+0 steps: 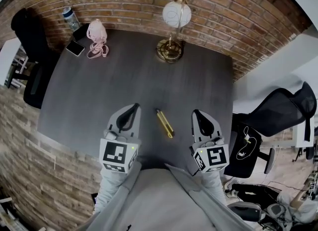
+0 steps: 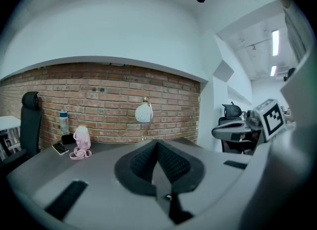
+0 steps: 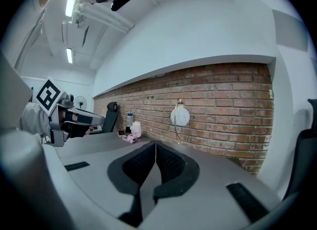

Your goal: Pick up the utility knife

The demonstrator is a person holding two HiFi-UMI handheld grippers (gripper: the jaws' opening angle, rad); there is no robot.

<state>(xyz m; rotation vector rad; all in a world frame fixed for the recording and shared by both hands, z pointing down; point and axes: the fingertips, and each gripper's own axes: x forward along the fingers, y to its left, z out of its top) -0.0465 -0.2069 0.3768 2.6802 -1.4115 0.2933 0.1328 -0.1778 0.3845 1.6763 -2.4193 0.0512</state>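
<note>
Left claw: jaws were together and empty, at the near edge of the table.
Right claw: jaws were together, nothing held.
Knife: lay flat between the two claws — touching neither.
Lamp: stood well beyond both claws.
Progress: nothing was done — opening, gripping and lifting were all left to do.

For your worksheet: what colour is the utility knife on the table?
The utility knife is yellow, clearest in the head view.
</note>
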